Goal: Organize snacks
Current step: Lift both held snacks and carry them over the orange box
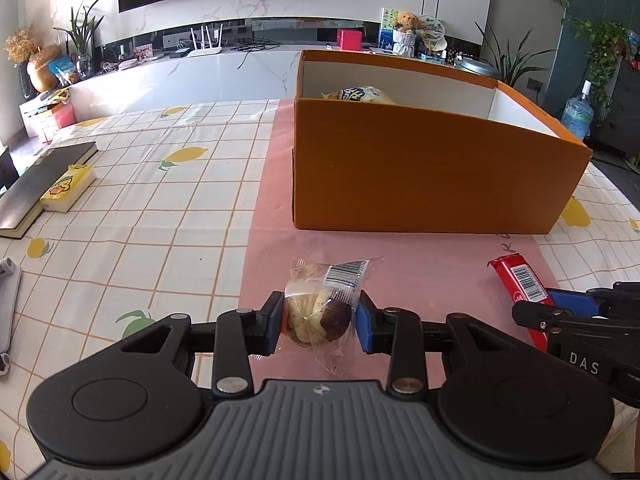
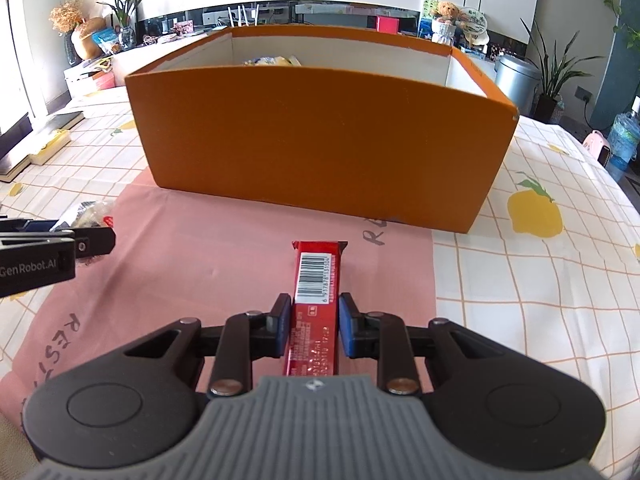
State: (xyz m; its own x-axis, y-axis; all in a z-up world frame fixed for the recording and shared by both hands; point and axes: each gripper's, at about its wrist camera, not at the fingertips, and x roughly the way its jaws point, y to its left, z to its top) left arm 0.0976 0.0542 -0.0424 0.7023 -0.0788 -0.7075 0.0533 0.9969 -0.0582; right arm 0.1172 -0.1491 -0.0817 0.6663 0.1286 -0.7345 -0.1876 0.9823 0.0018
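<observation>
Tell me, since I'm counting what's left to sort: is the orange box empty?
No: in the left wrist view a yellow snack bag already lies inside the orange box, against its back wall.

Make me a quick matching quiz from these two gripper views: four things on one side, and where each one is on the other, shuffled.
Things:
1. wrapped bun
2. red snack bar
3. yellow snack bag
4. black book

Places:
A. inside the orange box
B. between the right gripper's fingers
C. far left on the checked tablecloth
D. between the left gripper's fingers

Pairs: 1-D, 2-B, 3-A, 4-C
</observation>
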